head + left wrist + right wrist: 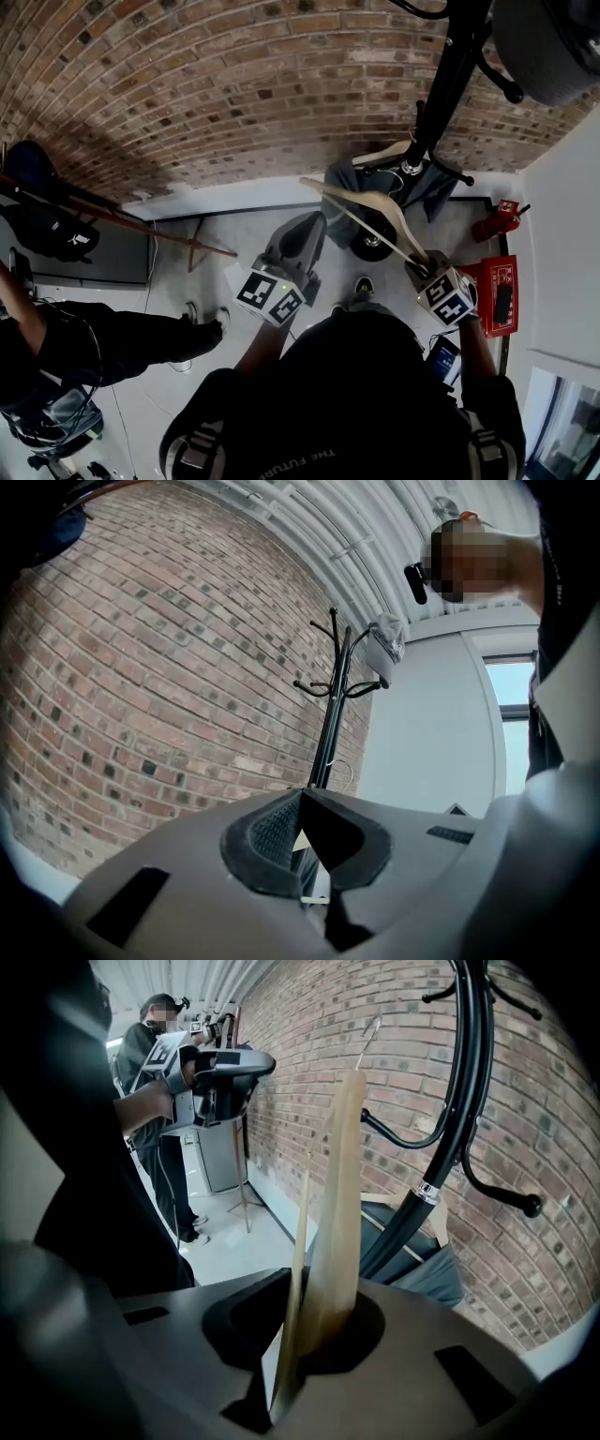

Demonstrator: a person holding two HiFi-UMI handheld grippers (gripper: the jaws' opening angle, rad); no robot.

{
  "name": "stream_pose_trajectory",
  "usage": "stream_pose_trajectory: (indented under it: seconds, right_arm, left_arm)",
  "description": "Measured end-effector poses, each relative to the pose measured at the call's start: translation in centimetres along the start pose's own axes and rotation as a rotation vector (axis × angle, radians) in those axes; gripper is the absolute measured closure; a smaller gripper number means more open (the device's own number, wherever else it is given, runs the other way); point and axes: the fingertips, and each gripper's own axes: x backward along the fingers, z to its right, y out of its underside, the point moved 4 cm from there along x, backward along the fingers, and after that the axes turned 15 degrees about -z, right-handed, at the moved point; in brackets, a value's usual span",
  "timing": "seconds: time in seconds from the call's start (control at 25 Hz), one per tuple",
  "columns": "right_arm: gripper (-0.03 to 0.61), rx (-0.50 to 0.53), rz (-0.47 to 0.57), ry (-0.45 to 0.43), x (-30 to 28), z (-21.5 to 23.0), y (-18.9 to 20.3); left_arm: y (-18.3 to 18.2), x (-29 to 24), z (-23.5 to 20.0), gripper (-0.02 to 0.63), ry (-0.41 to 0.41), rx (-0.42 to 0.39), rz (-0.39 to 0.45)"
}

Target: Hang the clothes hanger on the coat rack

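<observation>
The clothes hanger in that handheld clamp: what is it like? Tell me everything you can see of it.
The clothes hanger looks like pale, smooth wood, with a broad shoulder arm, a thin crossbar beside it and a thin metal hook at the top. The right gripper is shut on the end of one arm, and nothing else touches it. It rises away from the jaws toward the black coat rack, with the hook in the air beside it, not yet hung.
</observation>
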Motion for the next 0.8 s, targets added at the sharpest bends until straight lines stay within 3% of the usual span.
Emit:
stream_pose_trajectory:
  seconds: [0.8]
  right_arm:
    - [0.534, 0.029, -0.167, -0.048, -6.6, 8.0, 3.5]
  left_arm:
    - [-0.9, -7.0, -1.3, 0.6, -0.023, -0.02, -0.02]
